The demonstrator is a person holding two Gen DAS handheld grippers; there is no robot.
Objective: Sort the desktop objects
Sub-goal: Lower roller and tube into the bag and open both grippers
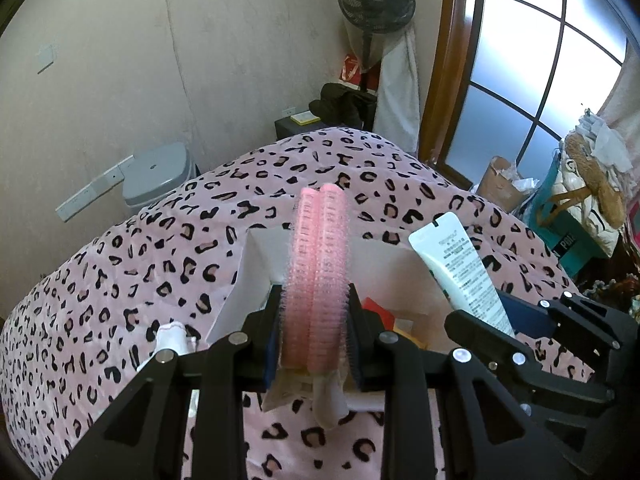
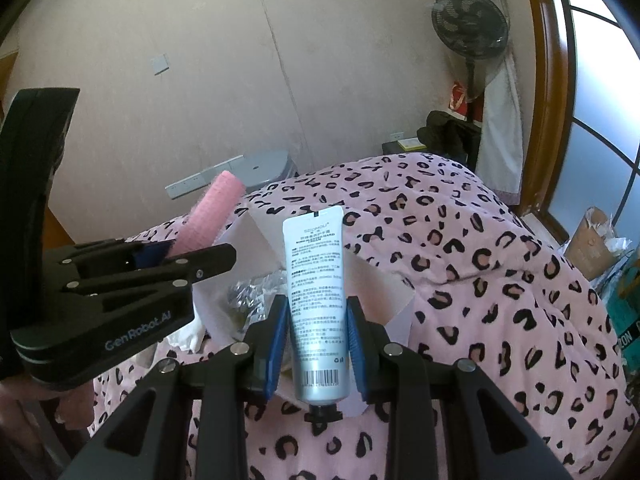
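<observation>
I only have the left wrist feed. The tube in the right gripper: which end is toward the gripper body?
Observer: The black cap end; the tube points its crimped end away from the right gripper.
Operator: Is it squarely between the pads?
Observer: Yes, a blue pad sits at each side of it, above the barcode.
Operator: What lies in the white box on that side?
Observer: Crinkled clear wrapping in the white box, behind the tube.
</observation>
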